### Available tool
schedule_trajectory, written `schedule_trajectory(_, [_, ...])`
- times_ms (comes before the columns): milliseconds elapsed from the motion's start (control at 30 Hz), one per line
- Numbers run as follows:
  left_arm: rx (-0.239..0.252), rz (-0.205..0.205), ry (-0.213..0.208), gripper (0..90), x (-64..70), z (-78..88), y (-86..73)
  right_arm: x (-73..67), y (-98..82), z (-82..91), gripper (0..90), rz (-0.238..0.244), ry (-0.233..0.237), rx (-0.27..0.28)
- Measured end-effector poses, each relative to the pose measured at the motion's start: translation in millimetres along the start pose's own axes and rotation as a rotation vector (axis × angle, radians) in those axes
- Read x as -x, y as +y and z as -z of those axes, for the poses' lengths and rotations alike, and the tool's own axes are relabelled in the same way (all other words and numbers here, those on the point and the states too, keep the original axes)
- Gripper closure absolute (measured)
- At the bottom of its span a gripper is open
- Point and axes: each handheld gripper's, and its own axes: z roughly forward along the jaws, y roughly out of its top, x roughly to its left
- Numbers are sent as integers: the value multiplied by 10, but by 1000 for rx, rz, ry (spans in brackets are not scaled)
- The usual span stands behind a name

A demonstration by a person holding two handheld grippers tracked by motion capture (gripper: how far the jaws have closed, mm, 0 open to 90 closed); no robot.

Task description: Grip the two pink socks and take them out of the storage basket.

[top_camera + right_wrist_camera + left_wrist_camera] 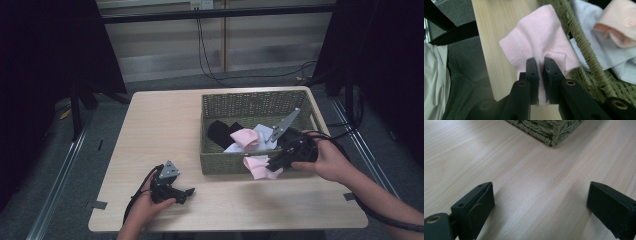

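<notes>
Wooden table [165, 125] bearing a woven basket [252, 102] that holds black, white and pink socks. Right gripper [274, 164], jaws clamped on a pink sock [536, 40] at the basket's near rim, apparently one item mid-transfer, the others remaining. Left gripper [540, 205] rests on the table, jaws spread and empty.

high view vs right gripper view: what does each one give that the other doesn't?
High view alone: the left gripper with open jaws low over the table, near its front edge, the black garment in the basket, and the whole basket outline.

Right gripper view alone: the right gripper jaws shut on a fold of the pink sock, and a close look at the woven rim.

Both: the pink sock hanging at the basket's front wall over the table, a second pink piece on white cloth inside the basket.
</notes>
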Motion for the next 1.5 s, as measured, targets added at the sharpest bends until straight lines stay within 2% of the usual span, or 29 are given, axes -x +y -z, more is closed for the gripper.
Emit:
schedule_trajectory(100, [-2, -2, 0, 71, -1, 1, 0, -1, -14, -40, 813, 0, 8, -7])
schedule_trajectory(167, [-2, -1, 0, 71, -1, 1, 0, -1, -29, -76, 725, 9, -6, -8])
schedule_trajectory(233, [6, 6, 0, 71, 4, -4, -1, -8, -33, -80, 676, 9, -8, -6])
schedule_trajectory(333, [-1, -3, 0, 71, -2, 1, 1, -11, -16, -26, 615, 6, -8, 10])
schedule_trajectory(500, [5, 8, 1, 71, 5, -3, -1, 47, 66, 94, 596, -5, -36, 38])
schedule_trajectory(600, [-2, -3, 0, 71, -2, 1, 0, 142, 138, 120, 575, -25, -59, 54])
schedule_trajectory(700, [5, 8, 0, 71, 5, -4, -1, 268, 207, 116, 569, -54, -73, 74])
schedule_trajectory(733, [8, 12, -2, 71, 7, -6, -1, 382, 265, 93, 566, -67, -92, 79])
schedule_trajectory(800, [9, 11, -2, 71, 7, -7, -1, 415, 285, 84, 566, -77, -101, 79])
schedule_trajectory(900, [9, 11, -2, 71, 7, -7, -1, 557, 356, 17, 556, -91, -139, 68])
schedule_trajectory(1133, [7, 7, 1, 71, 4, -4, 0, 830, 434, -169, 556, -141, -169, 40])
schedule_trajectory(1500, [6, 8, 0, 71, 4, -4, 0, 1090, 501, -442, 546, -184, -193, 14])
